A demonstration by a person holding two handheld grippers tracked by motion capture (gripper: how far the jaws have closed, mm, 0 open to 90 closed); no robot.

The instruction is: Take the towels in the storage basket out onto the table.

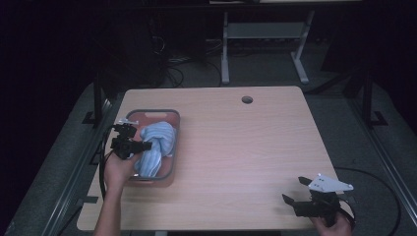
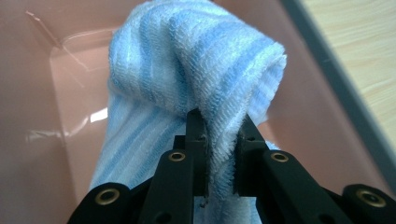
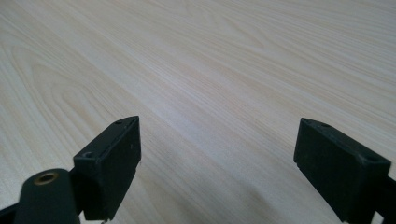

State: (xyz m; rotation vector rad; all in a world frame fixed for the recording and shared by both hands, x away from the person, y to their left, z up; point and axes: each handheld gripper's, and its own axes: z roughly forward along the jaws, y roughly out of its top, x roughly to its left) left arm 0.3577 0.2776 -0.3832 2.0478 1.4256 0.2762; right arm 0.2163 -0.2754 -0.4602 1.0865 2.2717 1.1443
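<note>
A blue-and-white striped towel (image 1: 156,146) lies bunched in a pink basket (image 1: 163,179) with a grey rim at the table's left side. My left gripper (image 1: 145,146) reaches in from the basket's left, shut on a fold of the towel (image 2: 196,70); the fold is pinched between the two black pads (image 2: 197,140). My right gripper (image 1: 296,191) rests low over the table's near right corner, with its jaws wide apart and bare wood between them. In the right gripper view the right gripper (image 3: 219,154) has nothing between its fingers.
The light wooden table (image 1: 246,142) has a round cable hole (image 1: 247,100) near its far edge. Beyond the table stand a white desk frame (image 1: 265,44) and cables on a dark floor. The basket's pink wall (image 2: 42,116) is close on the left of the towel.
</note>
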